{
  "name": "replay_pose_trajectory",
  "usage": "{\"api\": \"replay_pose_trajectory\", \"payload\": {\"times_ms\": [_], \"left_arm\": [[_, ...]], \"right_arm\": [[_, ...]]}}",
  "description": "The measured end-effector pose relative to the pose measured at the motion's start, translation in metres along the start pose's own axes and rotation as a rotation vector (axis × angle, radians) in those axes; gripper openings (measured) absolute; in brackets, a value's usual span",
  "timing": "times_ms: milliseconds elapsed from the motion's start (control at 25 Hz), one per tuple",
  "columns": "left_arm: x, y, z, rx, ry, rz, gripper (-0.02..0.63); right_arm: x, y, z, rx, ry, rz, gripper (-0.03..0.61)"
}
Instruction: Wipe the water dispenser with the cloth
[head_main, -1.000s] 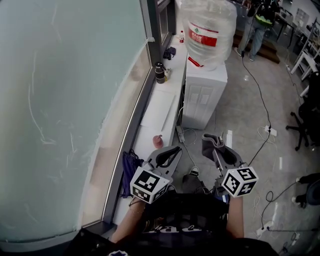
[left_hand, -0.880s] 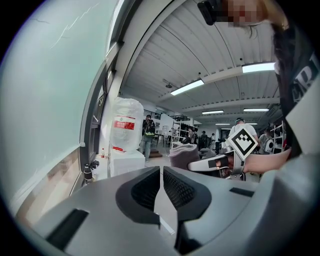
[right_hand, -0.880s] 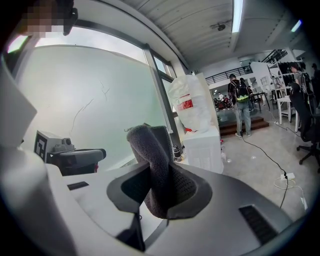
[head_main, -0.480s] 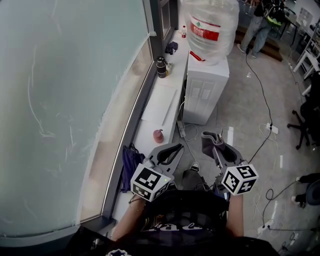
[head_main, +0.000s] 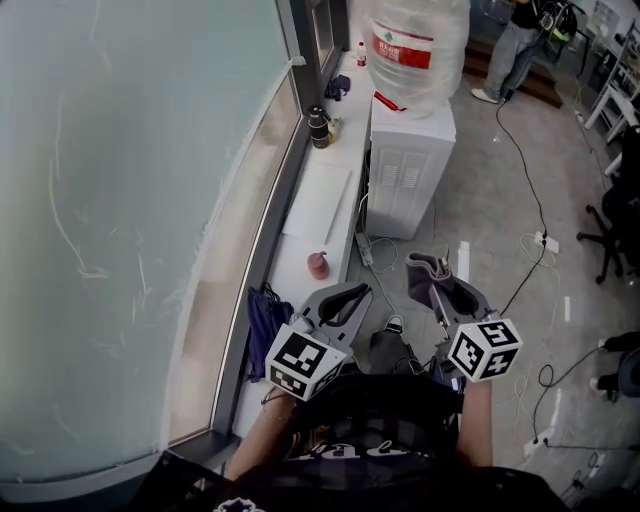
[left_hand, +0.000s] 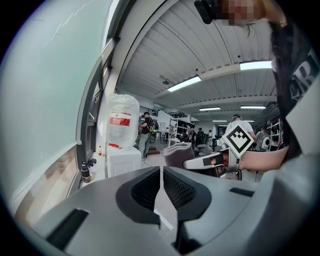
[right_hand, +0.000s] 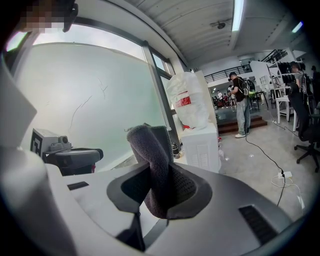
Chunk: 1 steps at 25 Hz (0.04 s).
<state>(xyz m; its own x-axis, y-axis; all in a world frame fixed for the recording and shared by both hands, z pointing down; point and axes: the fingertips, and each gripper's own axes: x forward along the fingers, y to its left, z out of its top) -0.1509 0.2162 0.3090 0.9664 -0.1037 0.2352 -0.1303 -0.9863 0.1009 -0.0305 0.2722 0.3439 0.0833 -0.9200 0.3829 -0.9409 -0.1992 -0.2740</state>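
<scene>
The right tool (head_main: 432, 283) is clenching the cloth (right_hand: 152, 165) while the left tool (head_main: 350, 296) is idling, clenched and empty, both well apart from the dispenser (head_main: 405, 180) ahead, so this seems the approach step, and the next move is calling for bringing the cloth against it.

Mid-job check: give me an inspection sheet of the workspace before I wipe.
Surface: white window ledge, partly bare.
Job's things: water dispenser ahead, not yet reached; grey cloth in right gripper.
Clutter: dark flask and pink object on ledge; blue bag at its near end.
Grippers: left gripper jaws together, empty; right gripper shut on cloth.
Cables: floor cable running to a power strip.
Surroundings: frosted window left; person standing beyond dispenser; office chair right.
</scene>
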Motion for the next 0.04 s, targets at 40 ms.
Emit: {"api": "replay_pose_trajectory", "payload": {"times_ms": [40], "left_arm": [[0.0, -0.0006, -0.001, -0.001, 0.0, -0.001, 0.026]], "right_arm": [[-0.0001, -0.0011, -0.0005, -0.002, 0.002, -0.002, 0.1]]}}
